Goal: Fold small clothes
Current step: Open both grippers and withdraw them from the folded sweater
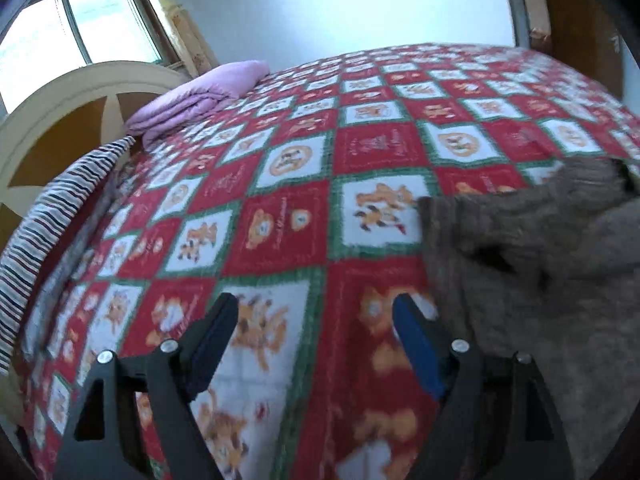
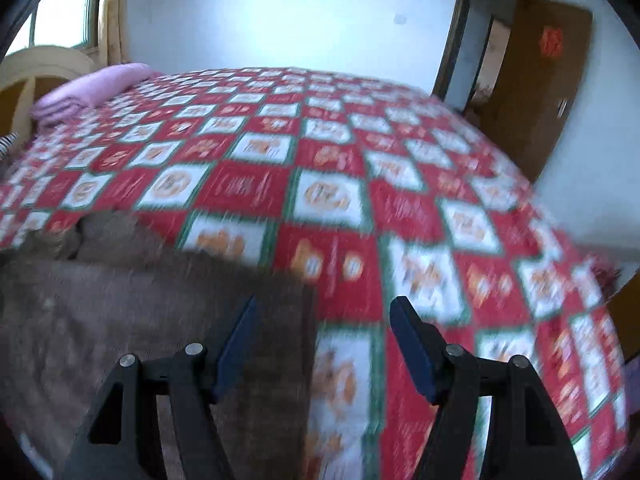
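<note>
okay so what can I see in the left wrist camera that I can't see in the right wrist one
Only the left wrist view shows the window panes clearly and the long striped pillow along the bed's edge; its open left gripper hangs over bare quilt. Only the right wrist view shows the open brown door and doorway; its open right gripper has one finger over the brown garment. Both share the red checked quilt, the folded pink blanket, the brown garment and the white wall.
</note>
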A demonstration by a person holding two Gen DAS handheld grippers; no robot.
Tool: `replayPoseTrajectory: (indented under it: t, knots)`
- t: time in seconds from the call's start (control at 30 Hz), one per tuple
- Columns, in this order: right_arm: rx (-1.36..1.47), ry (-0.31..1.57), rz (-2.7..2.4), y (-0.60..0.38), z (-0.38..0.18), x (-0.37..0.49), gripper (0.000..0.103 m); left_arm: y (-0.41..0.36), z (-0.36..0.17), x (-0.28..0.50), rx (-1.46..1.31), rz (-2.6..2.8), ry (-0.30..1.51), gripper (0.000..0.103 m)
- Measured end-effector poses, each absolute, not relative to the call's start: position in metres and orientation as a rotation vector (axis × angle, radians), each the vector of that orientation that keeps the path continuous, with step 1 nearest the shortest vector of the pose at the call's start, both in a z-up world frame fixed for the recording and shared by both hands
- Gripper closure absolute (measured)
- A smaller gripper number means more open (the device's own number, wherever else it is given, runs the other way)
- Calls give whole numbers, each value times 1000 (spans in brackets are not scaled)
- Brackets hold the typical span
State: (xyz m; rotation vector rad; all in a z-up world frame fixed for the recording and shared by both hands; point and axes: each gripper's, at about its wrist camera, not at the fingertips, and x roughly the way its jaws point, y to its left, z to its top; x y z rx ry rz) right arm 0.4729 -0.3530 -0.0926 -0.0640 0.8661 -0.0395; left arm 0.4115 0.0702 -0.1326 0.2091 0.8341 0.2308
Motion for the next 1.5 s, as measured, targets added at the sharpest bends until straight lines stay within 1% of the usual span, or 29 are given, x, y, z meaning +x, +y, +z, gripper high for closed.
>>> replayPoseTrajectory:
  t: [0.1,0.2,0.23,0.27,0.3,0.47,0.5,0.57,0.63,0.7,0.73,0.8,0.9,1.07,1.1,1.13,1.17,1.23,1.37,1.5]
  knots:
    - [-1,895,21,-348,-95,465,34,57,-123,399,248,213,785,21]
    - [3,892,93,-321,-87,460,34,50,-107,383,254,202,716,17]
    - [-2,907,141,-306,-86,460,34,50,-101,379,239,213,692,11]
    - [-14,931,206,-285,-87,461,34,50,-97,376,218,205,677,7]
    - [-30,956,266,-265,-90,462,34,50,-95,375,201,183,672,0]
    - [-72,1136,557,-166,-119,480,34,41,-119,379,220,152,735,0]
    - [-84,1140,579,-149,-123,487,34,42,-129,381,211,149,761,0]
    - [-144,1115,553,-128,-126,510,34,43,-142,382,209,154,803,0]
    - [-156,1065,407,-126,-124,542,34,48,-143,382,173,151,809,0]
    - [-158,959,207,-133,-108,565,34,55,-141,380,122,151,802,0]
    - [-119,914,184,-136,-99,568,34,58,-143,380,102,148,808,0]
    - [-44,890,242,-132,-88,564,34,63,-148,381,62,130,828,0]
    - [-91,901,399,-100,-87,541,34,71,-151,381,1,112,843,0]
    - [-81,1138,782,-51,-115,501,34,82,-153,380,-88,103,848,0]
    - [-115,1178,778,-37,-128,501,34,83,-154,380,-93,101,852,0]
    - [-148,1180,748,-28,-131,505,34,83,-154,380,-97,101,853,0]
    - [-189,1163,710,-21,-134,514,34,82,-154,380,-95,103,852,0]
    - [-222,1048,550,-16,-124,546,34,81,-154,379,-87,104,850,0]
    - [14,832,453,-49,-76,573,34,82,-154,380,-84,103,848,0]
    - [-8,812,462,-69,-61,551,34,82,-153,379,-94,94,848,0]
